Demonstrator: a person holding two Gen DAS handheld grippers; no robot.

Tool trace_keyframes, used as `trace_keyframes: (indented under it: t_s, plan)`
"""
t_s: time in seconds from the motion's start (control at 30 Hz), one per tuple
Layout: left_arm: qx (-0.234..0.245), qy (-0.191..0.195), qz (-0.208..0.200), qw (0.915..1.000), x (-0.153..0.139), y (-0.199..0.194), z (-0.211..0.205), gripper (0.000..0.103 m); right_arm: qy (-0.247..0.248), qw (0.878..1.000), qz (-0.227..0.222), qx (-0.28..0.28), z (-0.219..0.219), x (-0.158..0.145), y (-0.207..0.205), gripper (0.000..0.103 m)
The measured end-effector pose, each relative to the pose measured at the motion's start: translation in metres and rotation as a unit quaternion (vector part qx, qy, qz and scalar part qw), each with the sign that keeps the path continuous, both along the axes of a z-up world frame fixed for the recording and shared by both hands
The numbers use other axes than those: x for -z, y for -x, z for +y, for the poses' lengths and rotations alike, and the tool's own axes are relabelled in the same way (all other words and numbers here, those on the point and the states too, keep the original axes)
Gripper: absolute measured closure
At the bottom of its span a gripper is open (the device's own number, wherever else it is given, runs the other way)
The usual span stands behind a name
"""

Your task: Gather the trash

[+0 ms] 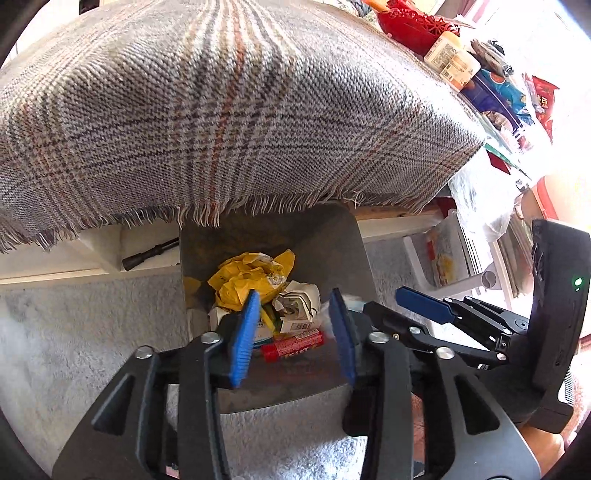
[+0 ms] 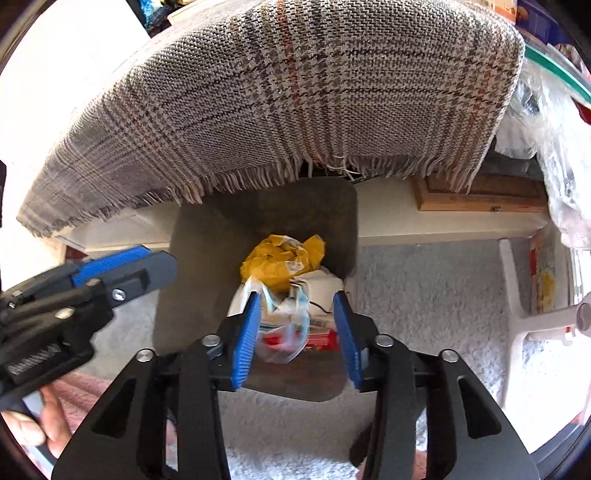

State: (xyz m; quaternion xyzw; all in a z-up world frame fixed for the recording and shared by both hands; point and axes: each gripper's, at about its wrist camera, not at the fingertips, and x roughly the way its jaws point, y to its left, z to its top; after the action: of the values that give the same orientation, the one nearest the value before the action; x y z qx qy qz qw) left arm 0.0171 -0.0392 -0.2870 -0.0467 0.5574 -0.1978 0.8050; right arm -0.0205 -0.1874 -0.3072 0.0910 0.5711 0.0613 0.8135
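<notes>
Both claws hover over the grey bin (image 1: 273,236), lower centre of each frame, on pale carpet (image 1: 74,332). Left claw (image 1: 295,336) spread, nothing between its blue pads. Right claw (image 2: 297,338) also spread; a clear plastic wrapper (image 2: 284,332) sits in the gap between its pads, blurred, and it cannot be told whether it touches either pad or lies loose on the heap below.

The bin holds the trash: crumpled yellow bag (image 1: 251,277) at the back, a crushed white carton (image 1: 299,306) just beside it, a red packet (image 1: 291,343) nearest the camera.

Judged step: dropping the wrapper into the bin. To do it well, the right claw should be kept centred over the opening and well spread, so the light film falls free rather than clinging to a pad; it should lift straight up only once the wrapper is clear.

Surroundings: a plaid cloth (image 1: 221,110) with a fringed edge fills the upper half of both frames and overhangs the bin's far rim. It drapes the worktop (image 1: 472,70), which carries a red basket (image 1: 410,22) and snack packets at upper right. A white rack (image 1: 454,258) stands on the carpet at right.

Obstacles: the fringe hangs close above the bin and could snag a claw on lifting. The two claws sit near each other, so a sideways move risks a knock.
</notes>
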Motion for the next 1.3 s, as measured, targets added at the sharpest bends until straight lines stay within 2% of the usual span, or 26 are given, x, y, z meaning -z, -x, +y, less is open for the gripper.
trace_keyframes:
  t_s: [0.1,0.13,0.17,0.23,0.33,0.47,0.67,0.77,0.87,1.0,1.2,1.3]
  plan:
    - [-0.006,-0.004,-0.012,0.9999,-0.005,0.001,0.003,0.047,0.01,1.0,-0.002,0.0,-0.002,-0.001,0.003,0.032]
    - [-0.01,-0.006,-0.017,0.9998,-0.008,0.002,0.005,0.04,0.014,1.0,-0.005,0.001,-0.004,-0.003,0.004,0.025]
    - [-0.014,-0.007,-0.021,0.9997,-0.01,0.003,0.007,0.034,0.018,1.0,-0.008,0.002,-0.006,-0.005,0.005,0.022]
    - [-0.023,-0.01,-0.031,0.9992,-0.018,0.006,0.012,0.028,0.027,0.999,-0.016,0.01,-0.012,-0.011,0.008,0.007]
    - [-0.031,-0.019,-0.054,0.9979,-0.034,0.011,0.017,0.018,0.027,0.999,-0.028,0.022,-0.02,-0.023,0.009,0.003]
    - [-0.033,-0.024,-0.099,0.9943,-0.07,0.016,0.021,0.008,0.024,0.998,-0.049,0.023,-0.023,-0.048,0.008,0.003]
    - [-0.041,-0.011,-0.181,0.9825,-0.139,0.014,0.025,0.008,0.019,0.988,-0.145,0.046,-0.03,-0.118,0.003,0.003]
    - [-0.047,-0.012,-0.231,0.9718,-0.171,0.013,0.027,0.008,0.032,0.977,-0.204,0.057,-0.033,-0.16,0.002,0.003]
    - [-0.059,-0.023,-0.29,0.955,-0.205,0.013,0.029,0.008,0.045,0.961,-0.265,0.067,-0.033,-0.199,0.001,0.003]
    - [-0.073,-0.023,-0.33,0.9409,-0.235,0.003,0.033,0.008,0.068,0.941,-0.323,0.075,-0.034,-0.241,-0.007,0.003]
    - [-0.084,-0.022,-0.36,0.9288,-0.26,-0.018,0.035,0.008,0.092,0.925,-0.363,0.07,-0.033,-0.276,-0.016,0.003]
    - [-0.087,-0.017,-0.366,0.9264,-0.265,-0.025,0.032,0.008,0.096,0.92,-0.373,0.069,-0.032,-0.282,-0.025,0.003]
